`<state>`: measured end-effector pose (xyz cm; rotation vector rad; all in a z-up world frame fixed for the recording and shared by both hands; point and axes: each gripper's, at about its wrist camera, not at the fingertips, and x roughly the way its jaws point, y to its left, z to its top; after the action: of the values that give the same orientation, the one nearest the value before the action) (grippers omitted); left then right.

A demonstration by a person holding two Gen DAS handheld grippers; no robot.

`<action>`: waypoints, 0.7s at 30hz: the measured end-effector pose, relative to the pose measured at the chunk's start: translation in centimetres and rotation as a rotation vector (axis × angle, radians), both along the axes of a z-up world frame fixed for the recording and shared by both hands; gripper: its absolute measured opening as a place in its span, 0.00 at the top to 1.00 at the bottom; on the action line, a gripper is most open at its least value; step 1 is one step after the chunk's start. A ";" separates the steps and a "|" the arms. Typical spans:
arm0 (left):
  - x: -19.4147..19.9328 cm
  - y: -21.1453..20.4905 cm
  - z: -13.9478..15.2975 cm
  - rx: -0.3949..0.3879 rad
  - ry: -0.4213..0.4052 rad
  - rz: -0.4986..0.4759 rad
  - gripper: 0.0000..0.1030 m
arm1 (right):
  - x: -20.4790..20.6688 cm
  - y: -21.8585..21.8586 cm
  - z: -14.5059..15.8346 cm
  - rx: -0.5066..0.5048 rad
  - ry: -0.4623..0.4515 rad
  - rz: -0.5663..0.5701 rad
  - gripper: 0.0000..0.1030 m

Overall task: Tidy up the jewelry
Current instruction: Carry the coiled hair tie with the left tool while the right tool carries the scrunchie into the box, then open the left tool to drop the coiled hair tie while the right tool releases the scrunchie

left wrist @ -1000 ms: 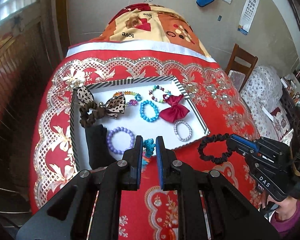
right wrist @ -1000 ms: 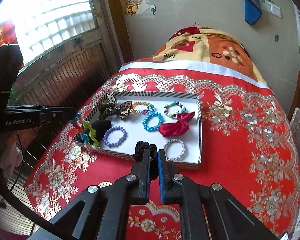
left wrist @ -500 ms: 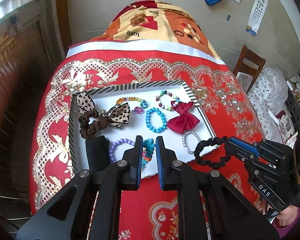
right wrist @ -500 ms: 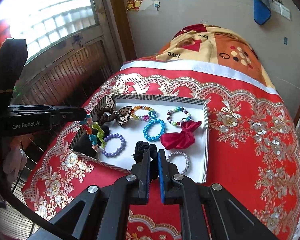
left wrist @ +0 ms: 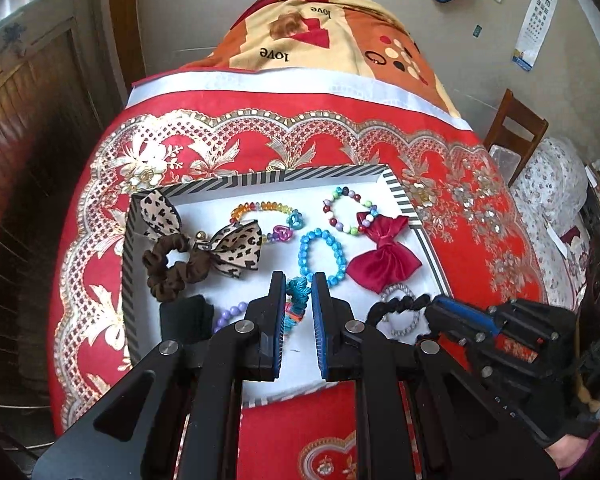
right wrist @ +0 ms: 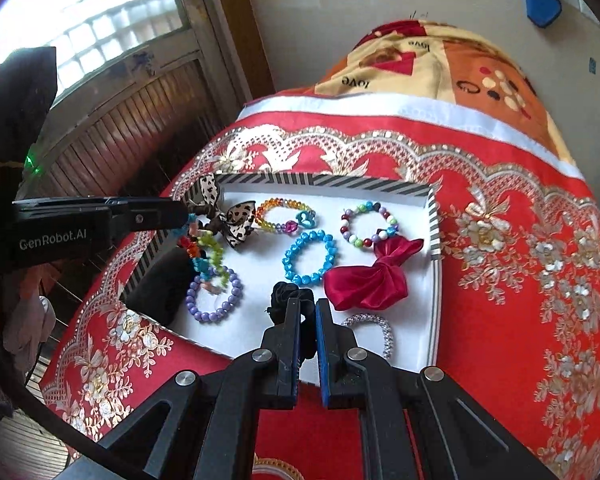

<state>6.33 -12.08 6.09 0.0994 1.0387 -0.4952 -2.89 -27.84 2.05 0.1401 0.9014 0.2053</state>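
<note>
1. Left gripper (left wrist: pixel 296 300) is clamped on a multicoloured braided bracelet (right wrist: pixel 204 252); right gripper (right wrist: pixel 308 320) pinches a black fabric scrunchie (right wrist: pixel 288 294).
2. Both hang over the near half of the striped-rim white tray (right wrist: pixel 324 183).
3. Likely placing step; next, lower into bare spots and release.

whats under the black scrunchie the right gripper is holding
The black scrunchie, pinched in the right gripper, hangs over the tray's white floor, by the clear coil band. What lies directly beneath is hidden by the fingers.

Both grippers are matte black with silver round screws and blue pads inside the fingers (left wrist: pixel 319 320). The left gripper (right wrist: pixel 182 216) bears white "GenRobot.AI" lettering and a green light at nine o'clock; a purple sleeve (left wrist: pixel 580 468) shows at five o'clock.
</note>
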 end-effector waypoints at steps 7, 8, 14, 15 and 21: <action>2.2 -1.3 -1.6 0.006 0.010 0.025 0.89 | 2.1 0.7 -2.3 0.036 0.054 0.023 0.94; 2.6 -1.3 -2.1 0.014 0.015 0.036 0.89 | 2.3 0.8 -2.5 0.041 0.060 0.027 0.94; 4.6 0.1 -4.9 0.039 0.067 0.104 0.89 | 4.0 1.5 -4.7 0.058 0.112 0.049 0.94; 4.9 0.4 -5.3 0.043 0.072 0.114 0.89 | 4.2 1.5 -5.0 0.058 0.121 0.047 0.94; 5.3 1.1 -6.6 0.064 0.085 0.141 0.89 | 4.9 1.5 -6.3 0.036 0.160 0.043 0.94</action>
<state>11.65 -11.01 -0.52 0.0622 1.1361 -0.3406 1.96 -26.31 -4.22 0.1719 1.0613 0.2530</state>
